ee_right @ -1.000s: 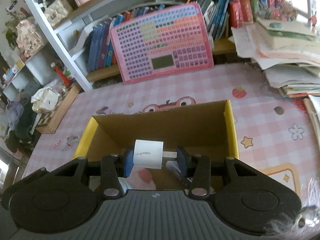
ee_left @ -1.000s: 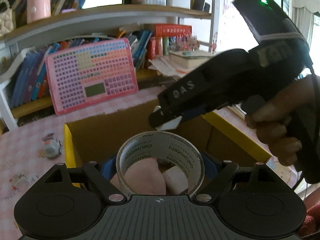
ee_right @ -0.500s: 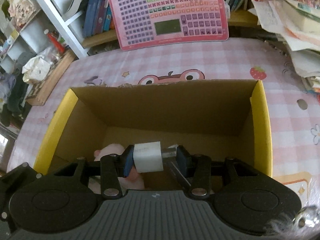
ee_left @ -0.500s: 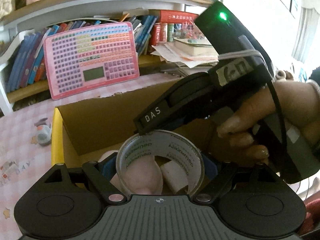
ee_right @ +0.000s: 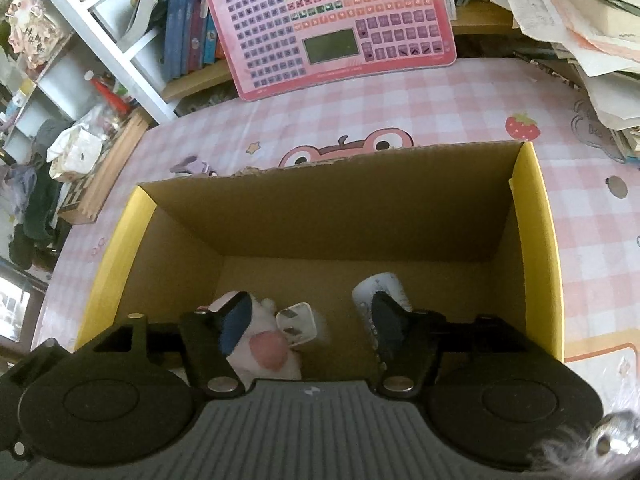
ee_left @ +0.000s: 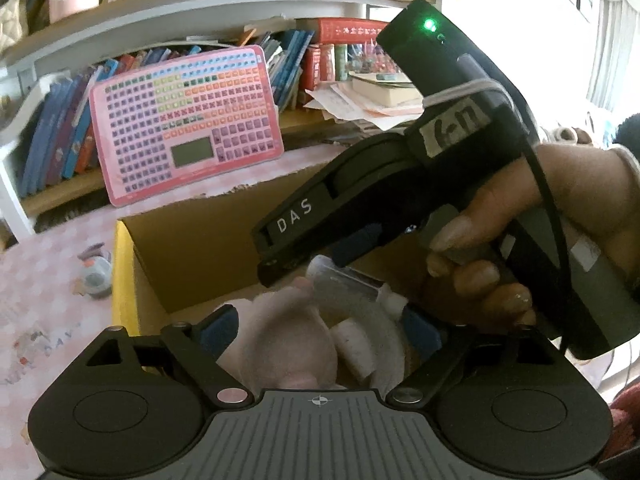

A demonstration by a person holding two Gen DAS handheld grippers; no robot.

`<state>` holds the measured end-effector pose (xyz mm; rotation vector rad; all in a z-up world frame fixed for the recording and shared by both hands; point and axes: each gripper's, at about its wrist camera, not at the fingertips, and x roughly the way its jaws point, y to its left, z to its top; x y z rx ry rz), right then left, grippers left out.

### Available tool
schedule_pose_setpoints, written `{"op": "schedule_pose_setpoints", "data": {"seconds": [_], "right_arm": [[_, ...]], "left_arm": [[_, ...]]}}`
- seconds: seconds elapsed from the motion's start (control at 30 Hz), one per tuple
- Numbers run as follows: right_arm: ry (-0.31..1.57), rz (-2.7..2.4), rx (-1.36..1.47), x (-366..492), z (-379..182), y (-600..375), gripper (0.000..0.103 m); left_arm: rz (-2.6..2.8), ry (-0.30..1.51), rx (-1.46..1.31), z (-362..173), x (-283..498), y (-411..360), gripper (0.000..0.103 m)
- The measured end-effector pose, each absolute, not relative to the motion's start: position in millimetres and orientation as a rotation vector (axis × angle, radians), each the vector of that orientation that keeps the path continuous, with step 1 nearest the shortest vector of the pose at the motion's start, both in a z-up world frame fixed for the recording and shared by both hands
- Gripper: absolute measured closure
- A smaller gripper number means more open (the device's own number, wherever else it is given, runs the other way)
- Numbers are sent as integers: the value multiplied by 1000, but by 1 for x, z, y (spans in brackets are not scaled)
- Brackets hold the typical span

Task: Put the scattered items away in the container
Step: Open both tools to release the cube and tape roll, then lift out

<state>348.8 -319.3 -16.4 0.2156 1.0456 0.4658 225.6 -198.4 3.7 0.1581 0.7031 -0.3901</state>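
Note:
A cardboard box with yellow flaps (ee_right: 536, 240) stands on the pink checked table; it also shows in the left wrist view (ee_left: 124, 276). Both grippers hover over it. My left gripper (ee_left: 320, 330) is open; the clear tape roll (ee_left: 352, 284) is blurred and tilted below it over a pink plush toy (ee_left: 288, 344). My right gripper (ee_right: 308, 318) is open; the white plug adapter (ee_right: 298, 322) lies in the box by the plush toy (ee_right: 264, 350). A white remote (ee_right: 380, 288) lies in the box too. The right gripper (ee_left: 348, 240) shows in the left wrist view.
A pink keyboard toy (ee_right: 332, 24) leans on the bookshelf behind the box. A small grey toy (ee_left: 94, 272) lies on the table left of the box. Stacked papers and books (ee_right: 580, 36) sit at the right.
The left gripper opened and the tape roll dropped out of it. The right gripper opened and let the white adapter fall into the box. Both grippers came lower over the box.

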Motion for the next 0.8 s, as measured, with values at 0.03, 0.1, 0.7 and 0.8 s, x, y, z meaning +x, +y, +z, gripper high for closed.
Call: {"op": "schedule_pose_setpoints", "data": {"seconds": [0.03, 0.1, 0.7, 0.8], "right_arm": [[1036, 471, 219, 347, -14, -320, 32], [1013, 478, 216, 343, -8, -320, 31], [851, 494, 131, 298, 37, -320, 22], [827, 491, 105, 291, 41, -318, 21]], "left_arm": [[-388, 698, 161, 5, 224, -198, 12], [-386, 682, 158, 8, 221, -196, 12], [-310, 556, 115, 50, 178, -171, 10], [-281, 547, 104, 55, 170, -165, 10]]}}
